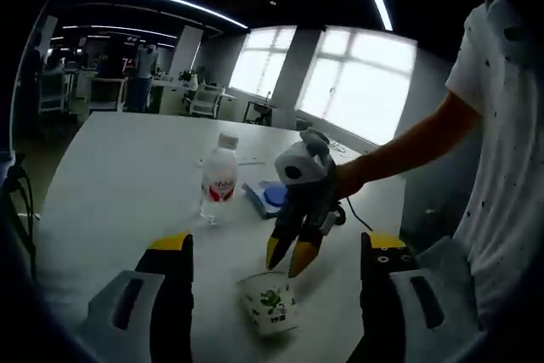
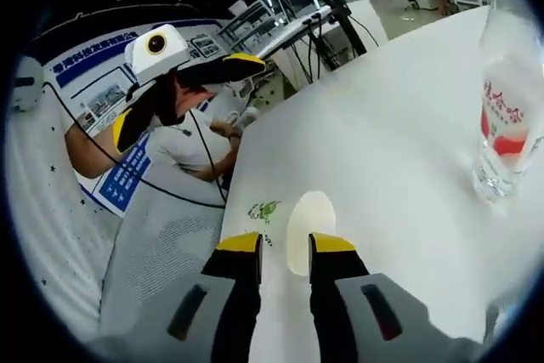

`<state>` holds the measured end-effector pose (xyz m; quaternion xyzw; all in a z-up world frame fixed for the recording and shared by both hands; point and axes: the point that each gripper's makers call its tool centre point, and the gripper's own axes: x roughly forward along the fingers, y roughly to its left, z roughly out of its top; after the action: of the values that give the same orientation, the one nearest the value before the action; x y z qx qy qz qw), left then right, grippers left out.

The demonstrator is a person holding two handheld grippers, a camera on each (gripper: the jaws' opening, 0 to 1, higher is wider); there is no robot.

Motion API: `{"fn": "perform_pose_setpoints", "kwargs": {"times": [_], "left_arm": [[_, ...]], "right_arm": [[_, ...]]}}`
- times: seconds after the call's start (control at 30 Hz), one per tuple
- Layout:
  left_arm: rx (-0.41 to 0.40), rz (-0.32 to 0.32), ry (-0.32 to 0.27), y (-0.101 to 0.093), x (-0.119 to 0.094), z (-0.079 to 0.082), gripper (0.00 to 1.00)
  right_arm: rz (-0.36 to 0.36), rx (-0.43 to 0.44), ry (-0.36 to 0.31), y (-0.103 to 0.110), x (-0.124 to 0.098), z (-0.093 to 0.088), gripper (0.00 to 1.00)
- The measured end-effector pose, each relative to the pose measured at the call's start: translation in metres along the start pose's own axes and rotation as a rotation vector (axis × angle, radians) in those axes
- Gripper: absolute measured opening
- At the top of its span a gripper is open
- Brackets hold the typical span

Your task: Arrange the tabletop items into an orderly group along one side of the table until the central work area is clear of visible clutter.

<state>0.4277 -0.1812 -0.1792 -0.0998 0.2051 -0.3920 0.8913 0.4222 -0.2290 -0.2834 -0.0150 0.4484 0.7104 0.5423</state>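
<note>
Closing in on the small white paper cup with a green print (image 1: 270, 302), my right gripper (image 1: 291, 258) hangs just above its rim at lower centre of the left gripper view, jaws narrowly parted astride the near wall, not yet clamped. The cup stands upright. My left gripper (image 1: 276, 295) waits wide open, holding nothing, cup between its jaws. A clear plastic water bottle with a red label (image 1: 219, 183) stands beyond, left of centre, beside a blue flat object (image 1: 270, 196) on the white table (image 1: 119, 176).
</note>
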Motion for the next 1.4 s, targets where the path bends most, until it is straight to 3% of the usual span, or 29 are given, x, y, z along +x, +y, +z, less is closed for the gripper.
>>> {"fn": "perform_pose_setpoints", "kwargs": {"times": [0.17, 0.27, 0.53, 0.8, 0.93, 1.13, 1.23, 1.4], "left_arm": [[-0.007, 0.002, 0.004, 0.001, 0.002, -0.004, 0.82], [-0.009, 0.004, 0.004, 0.001, 0.004, -0.005, 0.82], [-0.005, -0.004, 0.003, -0.002, 0.013, -0.001, 0.82], [0.005, -0.019, 0.001, -0.007, 0.023, 0.003, 0.81], [0.009, -0.028, 0.000, -0.009, 0.027, 0.005, 0.80], [0.013, -0.034, -0.005, -0.010, 0.032, 0.007, 0.80], [0.016, -0.036, -0.004, -0.010, 0.035, 0.007, 0.79], [0.014, -0.038, -0.009, -0.008, 0.037, 0.008, 0.79]], "right_arm": [[0.049, 0.019, 0.010, 0.003, 0.003, -0.004, 0.12], [0.066, 0.001, 0.029, 0.006, 0.003, -0.009, 0.03], [0.112, -0.021, 0.034, 0.025, -0.009, -0.013, 0.00], [0.080, -0.073, 0.012, 0.038, -0.031, -0.008, 0.00], [0.053, -0.099, 0.003, 0.049, -0.047, -0.004, 0.00], [-0.015, -0.135, 0.033, 0.050, -0.072, -0.004, 0.00], [-0.114, -0.227, 0.117, 0.043, -0.090, -0.007, 0.00], [-0.219, -0.359, 0.254, 0.038, -0.116, -0.012, 0.00]]}}
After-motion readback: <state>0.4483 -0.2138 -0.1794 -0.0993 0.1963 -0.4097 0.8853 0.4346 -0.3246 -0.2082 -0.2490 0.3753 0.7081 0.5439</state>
